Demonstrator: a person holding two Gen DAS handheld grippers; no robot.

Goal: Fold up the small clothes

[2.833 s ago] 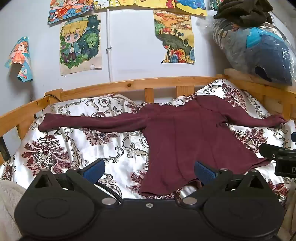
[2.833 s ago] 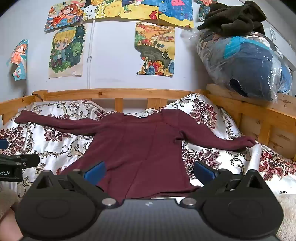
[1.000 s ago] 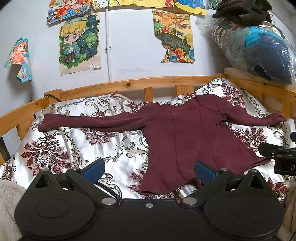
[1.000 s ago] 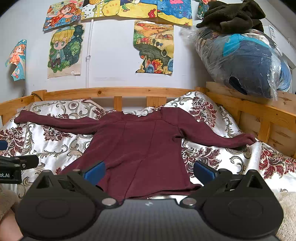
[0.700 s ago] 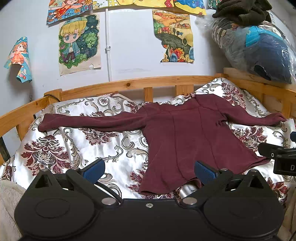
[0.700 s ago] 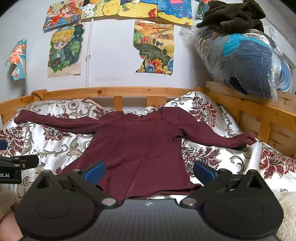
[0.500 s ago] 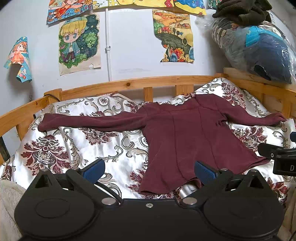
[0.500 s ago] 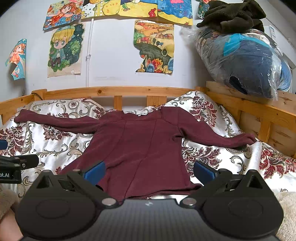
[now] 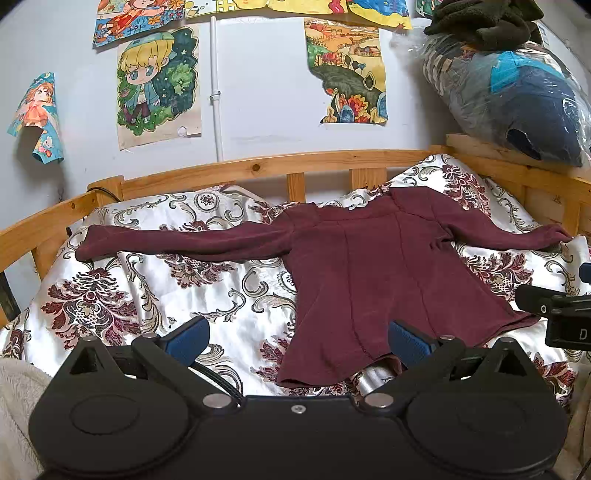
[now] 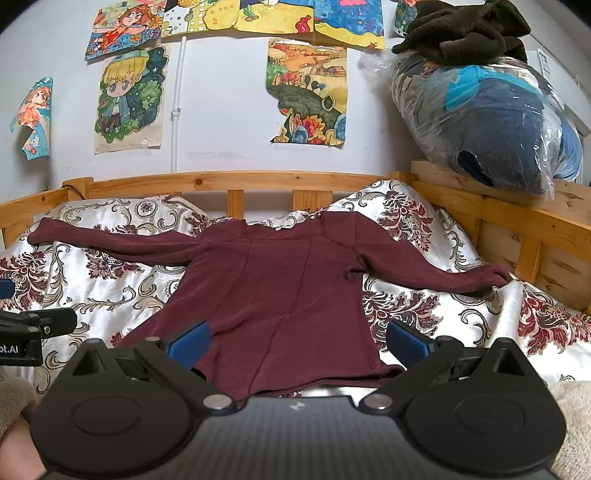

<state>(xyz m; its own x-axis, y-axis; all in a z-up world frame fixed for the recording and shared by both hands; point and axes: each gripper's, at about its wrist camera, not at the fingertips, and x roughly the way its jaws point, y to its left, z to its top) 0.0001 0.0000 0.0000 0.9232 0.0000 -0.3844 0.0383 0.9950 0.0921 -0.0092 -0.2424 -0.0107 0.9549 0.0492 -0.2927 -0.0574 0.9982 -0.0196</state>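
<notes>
1. A sweater [image 9: 369,280] lies flat on the bed [image 9: 155,295], sleeves spread to both sides, collar toward the headboard [image 9: 258,168].
2. Posters [image 9: 159,85] hang on the wall behind the headboard.
3. A bagged bundle [image 10: 487,125] sits on the rail at right, with a heap of cloth [image 10: 461,33] on top.
4. The left tool [image 9: 297,341] is before the hem's left corner and the right tool [image 10: 297,341] before its middle.

Maroon top [image 9: 373,280] spread flat on floral bedspread [image 9: 155,291], sleeves outstretched.
</notes>
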